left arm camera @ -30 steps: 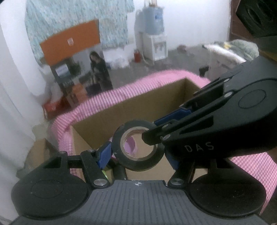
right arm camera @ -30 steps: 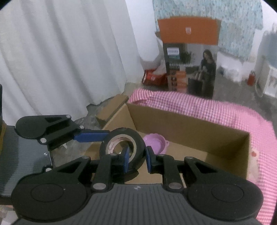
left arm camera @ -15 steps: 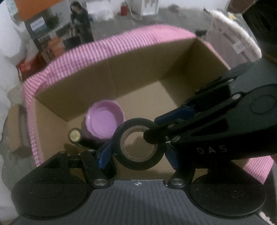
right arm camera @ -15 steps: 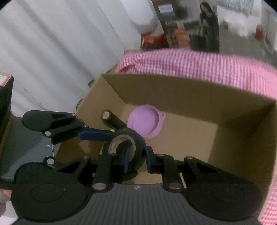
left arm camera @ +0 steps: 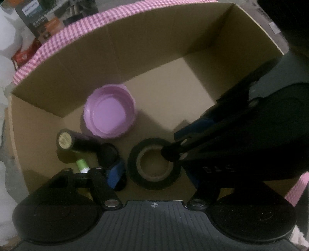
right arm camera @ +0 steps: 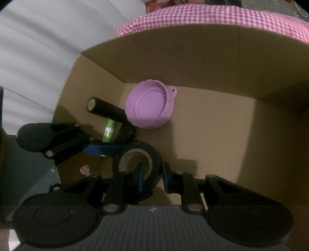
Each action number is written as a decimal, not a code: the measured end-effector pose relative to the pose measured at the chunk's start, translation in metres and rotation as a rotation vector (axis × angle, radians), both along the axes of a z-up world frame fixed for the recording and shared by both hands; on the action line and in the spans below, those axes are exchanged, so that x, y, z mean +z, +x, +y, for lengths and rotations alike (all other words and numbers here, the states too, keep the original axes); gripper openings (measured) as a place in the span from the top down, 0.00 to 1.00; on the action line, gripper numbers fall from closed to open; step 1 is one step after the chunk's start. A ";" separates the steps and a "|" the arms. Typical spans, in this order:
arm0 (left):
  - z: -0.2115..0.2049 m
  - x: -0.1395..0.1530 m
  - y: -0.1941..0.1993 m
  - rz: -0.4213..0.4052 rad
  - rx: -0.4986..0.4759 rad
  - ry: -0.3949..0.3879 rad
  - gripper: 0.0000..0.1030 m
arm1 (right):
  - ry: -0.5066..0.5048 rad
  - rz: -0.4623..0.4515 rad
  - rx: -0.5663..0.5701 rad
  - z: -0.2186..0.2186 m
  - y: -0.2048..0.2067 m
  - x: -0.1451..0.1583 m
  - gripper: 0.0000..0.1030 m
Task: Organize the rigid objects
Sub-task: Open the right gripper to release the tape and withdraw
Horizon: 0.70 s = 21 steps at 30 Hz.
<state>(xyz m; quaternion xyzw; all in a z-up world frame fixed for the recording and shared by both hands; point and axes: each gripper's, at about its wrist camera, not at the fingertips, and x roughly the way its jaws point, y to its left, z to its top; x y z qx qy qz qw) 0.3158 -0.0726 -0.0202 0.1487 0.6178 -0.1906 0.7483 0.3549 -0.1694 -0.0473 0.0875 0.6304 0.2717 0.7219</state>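
A black roll of tape (left arm camera: 154, 165) hangs low inside the brown cardboard box (left arm camera: 164, 38). My right gripper (right arm camera: 153, 172) is shut on the roll's wall (right arm camera: 152, 154), one finger through its core. My left gripper (left arm camera: 153, 174) stands around the roll; its left blue pad (left arm camera: 115, 173) sits a little apart from the tape, so it looks open. On the box floor lie a purple lid (left arm camera: 110, 114), a black cylinder with a pale end (left arm camera: 77, 142) and a green tube (right arm camera: 110, 131). The purple lid (right arm camera: 150, 106) lies beyond the tape in the right wrist view.
The box stands on a pink checked cloth (right arm camera: 222, 14). A white curtain (right arm camera: 38, 48) hangs to the left of the box. Printed cartons (left arm camera: 38, 19) stand on the floor beyond it.
Both grippers tilted down and lowered the tape from above the box rim deep into the box. The left gripper's pad has come off the roll.
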 end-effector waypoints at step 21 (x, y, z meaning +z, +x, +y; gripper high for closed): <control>0.029 0.126 -0.107 -0.405 0.029 -0.146 0.05 | 0.108 -0.625 -0.160 -0.080 -0.179 0.167 0.00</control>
